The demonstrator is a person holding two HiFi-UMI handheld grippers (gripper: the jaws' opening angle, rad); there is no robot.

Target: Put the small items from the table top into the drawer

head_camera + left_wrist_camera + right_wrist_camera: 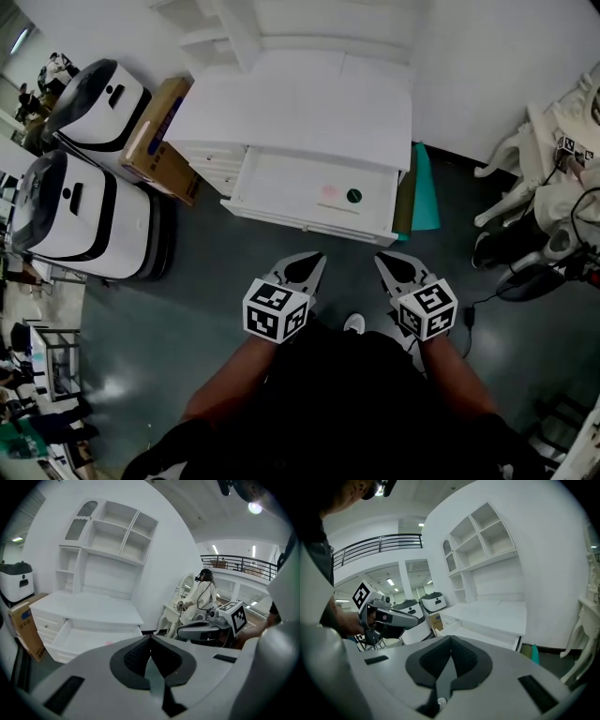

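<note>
in the upper middle of the head view, the white wooden desk (300, 103) has its wide white drawer (281, 183) pulled out toward the bottom of the frame. the drawer's long axis runs left to right, dipping slightly to the right. inside it, right of centre, a small pale pink item (329, 192) and a small dark green round item (353, 196) lie side by side, apart. below, the left gripper (314, 262) and right gripper (386, 264) point up-frame at the drawer, jaws pressed together on nothing.

White drawer (281, 183) holds pink item (328, 191) and green item (353, 196)
</note>
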